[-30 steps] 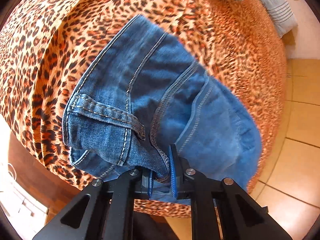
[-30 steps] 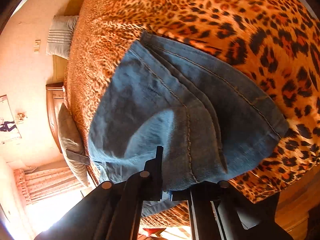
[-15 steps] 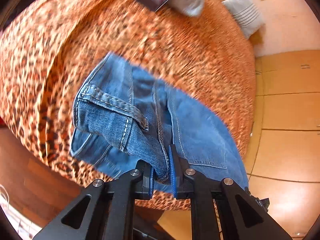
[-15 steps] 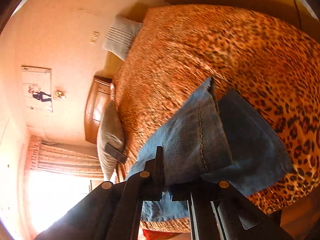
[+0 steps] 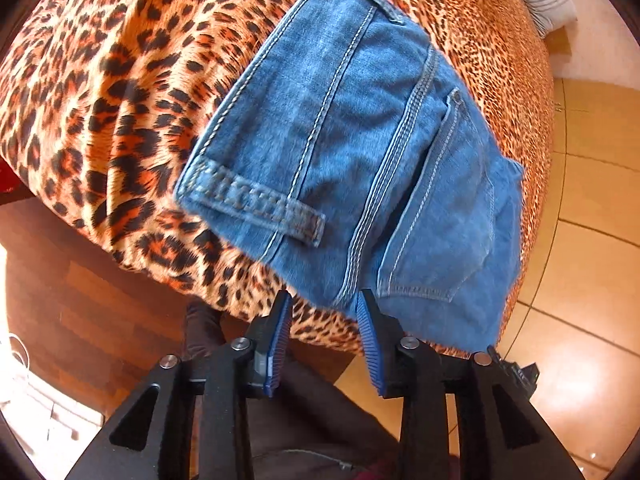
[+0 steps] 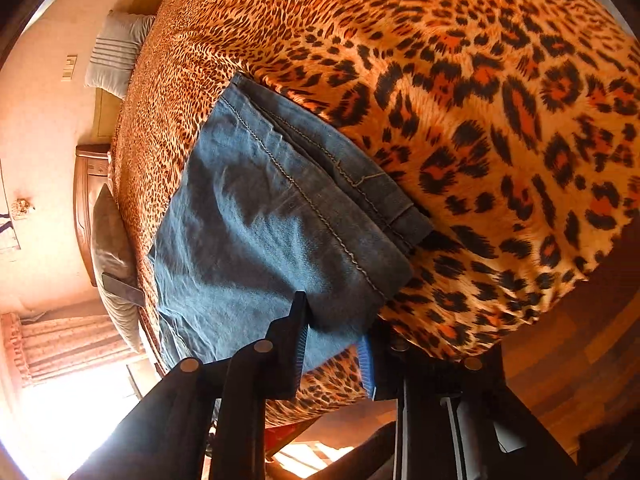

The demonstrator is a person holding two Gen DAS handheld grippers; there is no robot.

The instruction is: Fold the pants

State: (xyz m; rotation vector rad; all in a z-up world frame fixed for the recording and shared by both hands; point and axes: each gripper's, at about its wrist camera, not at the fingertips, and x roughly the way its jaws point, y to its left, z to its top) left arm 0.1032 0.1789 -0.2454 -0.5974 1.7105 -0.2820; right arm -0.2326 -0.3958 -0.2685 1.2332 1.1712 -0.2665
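Blue jeans (image 5: 360, 152) lie folded flat on the leopard-print bedspread (image 5: 112, 92), near its front edge. The left wrist view shows their waistband end with a belt loop and a back pocket. My left gripper (image 5: 324, 320) hovers at the near edge of the denim; its jaws are opening, and the blue pads (image 5: 280, 332) stand clear of the cloth. The right wrist view shows the hem end of the jeans (image 6: 260, 220), legs stacked. My right gripper (image 6: 334, 336) is opening too, with the denim's near edge lying loose between its fingers.
The bedspread (image 6: 480, 100) hangs over the bed's edge onto a wooden frame (image 5: 72, 280). Tiled floor (image 5: 592, 240) lies to the right. A striped pillow (image 6: 116, 50), a grey pillow (image 6: 112, 248) with a dark flat object on it, and a headboard (image 6: 90, 184) stand at the far end.
Both grippers were shut on the lifted jeans. Now the jeans lie flat on the bedspread, and both pairs of jaws have spread and let go of the denim.
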